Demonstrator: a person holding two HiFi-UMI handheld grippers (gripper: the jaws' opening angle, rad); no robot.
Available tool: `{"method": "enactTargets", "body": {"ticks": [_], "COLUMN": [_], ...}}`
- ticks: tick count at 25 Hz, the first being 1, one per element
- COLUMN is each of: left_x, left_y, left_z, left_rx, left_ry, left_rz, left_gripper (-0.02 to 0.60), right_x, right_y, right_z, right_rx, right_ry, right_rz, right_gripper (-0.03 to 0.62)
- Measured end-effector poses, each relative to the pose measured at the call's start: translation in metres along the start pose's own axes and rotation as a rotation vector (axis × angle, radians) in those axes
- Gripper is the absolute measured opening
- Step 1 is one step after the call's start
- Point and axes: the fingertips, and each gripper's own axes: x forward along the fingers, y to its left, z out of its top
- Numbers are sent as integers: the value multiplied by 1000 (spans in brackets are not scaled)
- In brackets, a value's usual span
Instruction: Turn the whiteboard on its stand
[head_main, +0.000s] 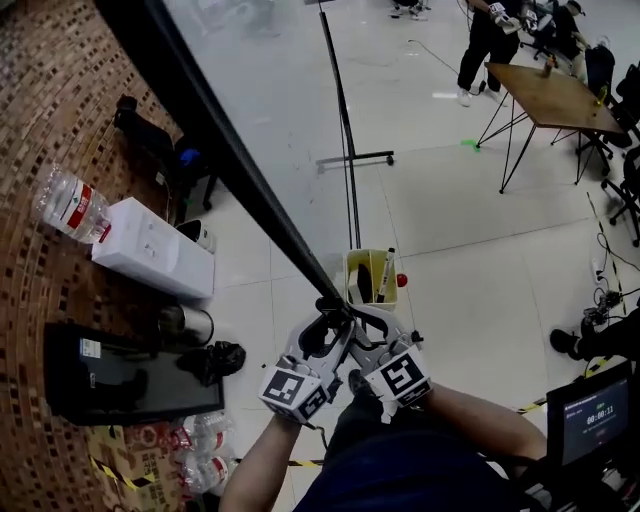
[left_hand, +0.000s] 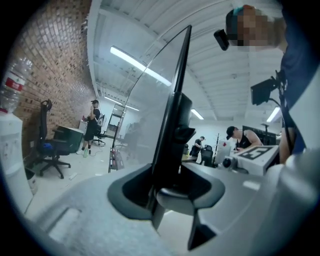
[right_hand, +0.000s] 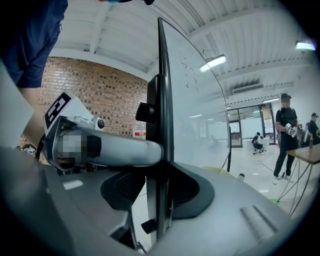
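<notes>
My left tool (head_main: 322, 322) and right tool (head_main: 368, 322) sit side by side, both clamped on the whiteboard (head_main: 232, 152) at its dark edge.

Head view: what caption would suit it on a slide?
Seen from above, the left gripper and right gripper clamp the dark-framed edge of the whiteboard.
</notes>
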Motion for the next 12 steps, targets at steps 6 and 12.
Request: {"method": "enactTargets", "body": {"ticks": [6, 12], "left_x": [-21, -27], "left_y": [-18, -30], "left_z": [-17, -14], "left_rx": [22, 12], "left_ry": [15, -15], "left_rz": [32, 39], "left_gripper": [183, 184], "right_x": [-22, -34], "right_y": [23, 26], "right_z": [-7, -2], "right_rx": [-7, -41], "right_ry": [-8, -7], "right_rz": [14, 26], "right_gripper": [149, 149]}}
